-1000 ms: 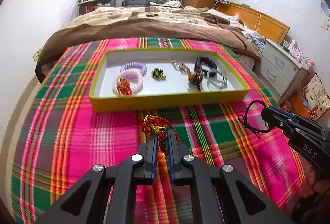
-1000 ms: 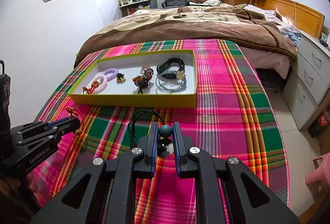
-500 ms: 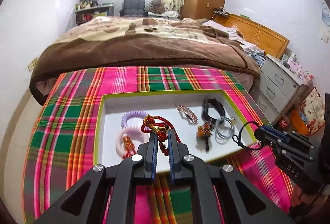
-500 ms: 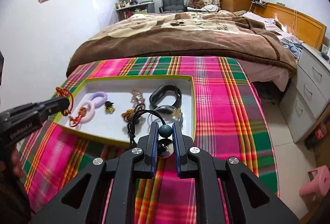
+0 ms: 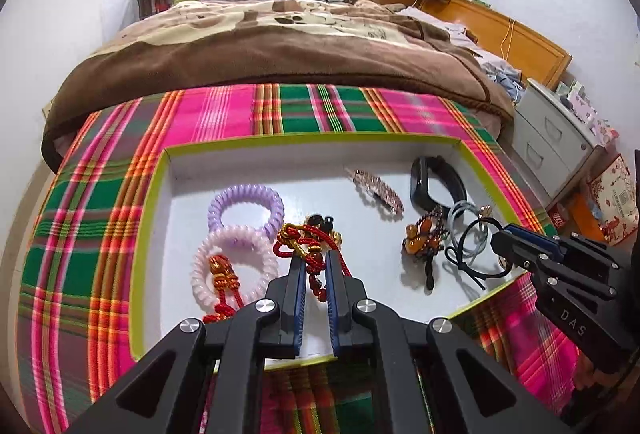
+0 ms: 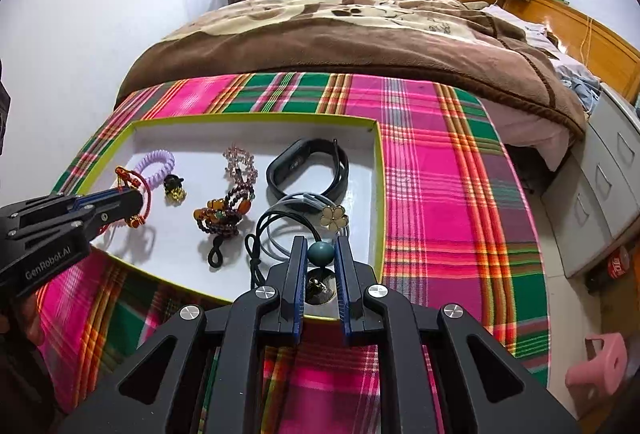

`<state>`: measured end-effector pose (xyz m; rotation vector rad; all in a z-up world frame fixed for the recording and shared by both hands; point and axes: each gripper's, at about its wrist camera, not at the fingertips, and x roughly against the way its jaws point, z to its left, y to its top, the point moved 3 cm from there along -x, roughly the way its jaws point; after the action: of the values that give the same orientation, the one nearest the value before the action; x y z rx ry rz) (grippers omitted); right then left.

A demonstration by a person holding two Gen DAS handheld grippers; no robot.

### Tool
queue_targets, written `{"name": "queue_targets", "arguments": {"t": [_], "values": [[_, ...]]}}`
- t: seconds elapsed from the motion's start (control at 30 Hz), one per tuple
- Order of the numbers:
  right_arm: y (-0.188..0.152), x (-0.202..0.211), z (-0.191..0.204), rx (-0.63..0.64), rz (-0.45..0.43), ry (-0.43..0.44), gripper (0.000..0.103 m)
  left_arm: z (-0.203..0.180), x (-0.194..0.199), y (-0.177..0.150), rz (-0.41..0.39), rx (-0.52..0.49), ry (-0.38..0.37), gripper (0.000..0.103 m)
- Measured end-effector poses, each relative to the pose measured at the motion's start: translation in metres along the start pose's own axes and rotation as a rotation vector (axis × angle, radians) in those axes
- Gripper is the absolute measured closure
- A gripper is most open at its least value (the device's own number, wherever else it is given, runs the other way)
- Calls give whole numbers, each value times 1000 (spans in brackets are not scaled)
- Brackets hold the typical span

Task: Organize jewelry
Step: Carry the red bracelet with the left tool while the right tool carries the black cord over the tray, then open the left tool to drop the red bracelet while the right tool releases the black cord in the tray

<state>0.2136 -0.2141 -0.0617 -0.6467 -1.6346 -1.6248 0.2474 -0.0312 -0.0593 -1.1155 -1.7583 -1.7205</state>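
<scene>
Tray point(image 5: 154, 194), yellow-rimmed, lies on the plaid blanket point(image 5: 80, 202); in the left wrist view the left gripper point(image 5: 316, 270) is clamped on a red knotted cord point(image 5: 304, 240) above the tray's near edge, beside a purple coil bracelet point(image 5: 246, 208). In the right wrist view the right gripper point(image 6: 321, 254) pinches a teal bead point(image 6: 320, 254) on a black cord point(image 6: 262, 230) over the tray's near right corner, near a black wristband point(image 6: 308, 168).

Two coil hair ties point(image 5: 245, 209), one tray point(image 5: 152, 194).
</scene>
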Motion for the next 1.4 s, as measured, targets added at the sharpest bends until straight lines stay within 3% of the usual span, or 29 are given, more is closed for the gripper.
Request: {"name": "queue_targets", "arguments": {"t": [0.5, 0.63, 0.77, 0.83, 0.9, 1.0, 1.4], "values": [[-2, -4, 4, 27, 17, -22, 89, -1, -6, -11, 36, 15, -8, 93], [-2, -3, 5, 27, 10, -23, 89, -1, -4, -13, 29, 3, 22, 85], [-4, 0, 5, 14, 3, -16, 85, -2, 1, -14, 17, 2, 30, 83], [-4, 2, 5, 14, 1, -15, 84, -5, 4, -14, 8, -9, 33, 72], [-5, 4, 5, 12, -5, -15, 77, -7, 8, -15, 3, -8, 31, 68], [-6, 8, 6, 5, -16, -8, 68, -10, 14, -15, -5, -10, 26, 68], [-16, 46, 15, -49, -107, 36, 67, -17, 52, -29, -59, -2, 97, 67]]}}
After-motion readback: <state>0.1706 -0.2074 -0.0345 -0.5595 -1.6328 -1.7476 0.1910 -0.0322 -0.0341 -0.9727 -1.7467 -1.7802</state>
